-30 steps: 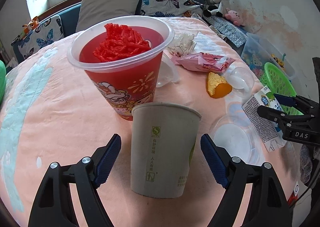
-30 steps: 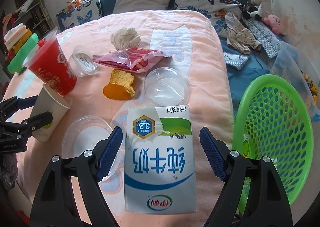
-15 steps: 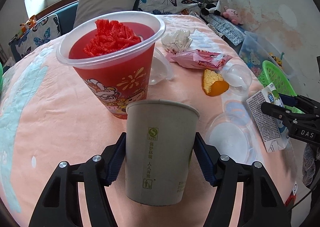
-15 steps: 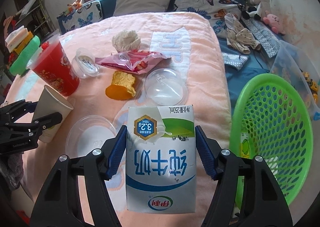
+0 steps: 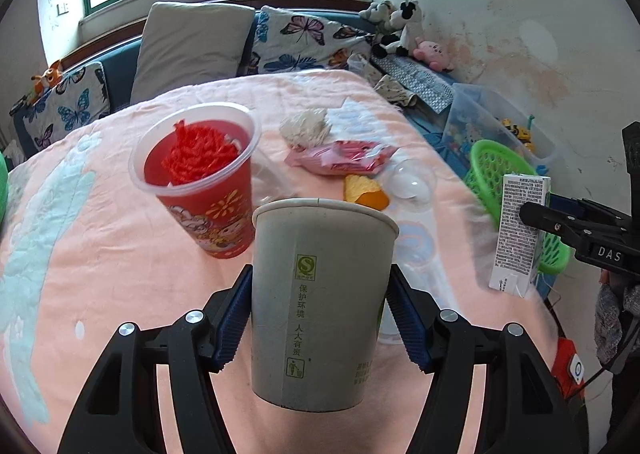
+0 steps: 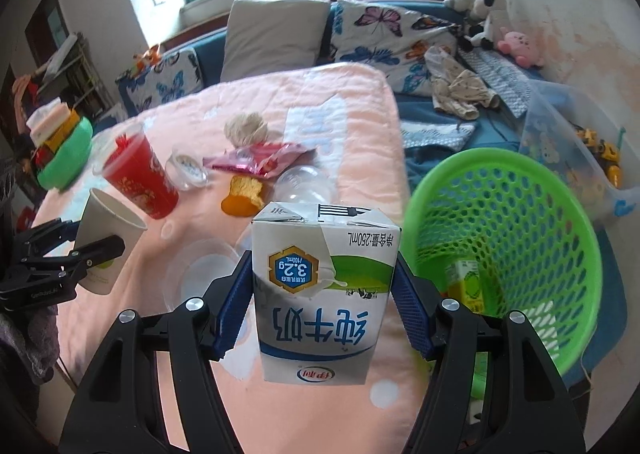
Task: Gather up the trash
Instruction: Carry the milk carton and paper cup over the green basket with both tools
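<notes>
Bedroom, pink quilted bed [image 5: 100, 274] littered with trash. Left gripper [image 5: 320, 318] jaws clamped on paper cup [image 5: 320, 294], lifted off bed. Right gripper [image 6: 324, 310] jaws clamped on milk carton [image 6: 324, 290], held upside down beside green basket [image 6: 520, 194]. Both look light, thin-walled, crushable: mid-body grip, gentle squeeze. Red cup [image 5: 200, 182], wrapper [image 5: 340, 158], clear lids [image 5: 412, 182] remain on bed.

Paper cup [image 5: 320, 306]: beige, green print. Milk carton [image 6: 320, 294]: white, blue, green. Basket [image 6: 520, 214]: bright green. Plastic cup [image 5: 200, 190]: red (cartoon pattern). Blanket [image 5: 100, 274]: peach.
</notes>
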Demonstrator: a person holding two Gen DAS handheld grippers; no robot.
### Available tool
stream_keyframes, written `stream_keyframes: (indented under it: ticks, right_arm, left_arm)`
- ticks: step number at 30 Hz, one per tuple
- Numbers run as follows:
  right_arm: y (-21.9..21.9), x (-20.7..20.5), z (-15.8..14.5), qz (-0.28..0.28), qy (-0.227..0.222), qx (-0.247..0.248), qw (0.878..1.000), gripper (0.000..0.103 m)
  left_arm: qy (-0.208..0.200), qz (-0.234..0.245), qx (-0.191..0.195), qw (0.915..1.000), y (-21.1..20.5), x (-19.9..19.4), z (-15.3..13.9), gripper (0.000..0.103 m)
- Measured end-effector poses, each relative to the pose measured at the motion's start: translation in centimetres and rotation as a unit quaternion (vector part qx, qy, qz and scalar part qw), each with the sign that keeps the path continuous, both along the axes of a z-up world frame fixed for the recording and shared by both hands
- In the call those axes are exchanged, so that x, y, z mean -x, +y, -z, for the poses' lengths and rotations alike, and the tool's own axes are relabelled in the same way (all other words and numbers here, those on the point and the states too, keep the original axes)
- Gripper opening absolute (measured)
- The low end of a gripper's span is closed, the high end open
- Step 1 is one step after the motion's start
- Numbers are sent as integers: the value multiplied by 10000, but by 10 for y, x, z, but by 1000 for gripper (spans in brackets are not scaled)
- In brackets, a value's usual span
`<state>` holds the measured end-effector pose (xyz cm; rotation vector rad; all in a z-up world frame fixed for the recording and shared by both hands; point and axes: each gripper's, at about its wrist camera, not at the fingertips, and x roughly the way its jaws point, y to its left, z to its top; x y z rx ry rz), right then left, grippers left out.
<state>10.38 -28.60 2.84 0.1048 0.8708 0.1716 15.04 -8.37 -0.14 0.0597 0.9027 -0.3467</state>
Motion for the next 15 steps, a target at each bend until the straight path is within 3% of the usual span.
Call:
stream_keyframes:
  ticks: [8,15]
  right_arm:
    - [-40,13,-24,597,-428,66,9973,66]
    - [-87,10,-9,1264,-327,230,9912,66]
  left_arm:
    - [-61,273,143,9995,-28,1,-14,63]
    - [-49,482,197,9986,-54,-5,-17,63]
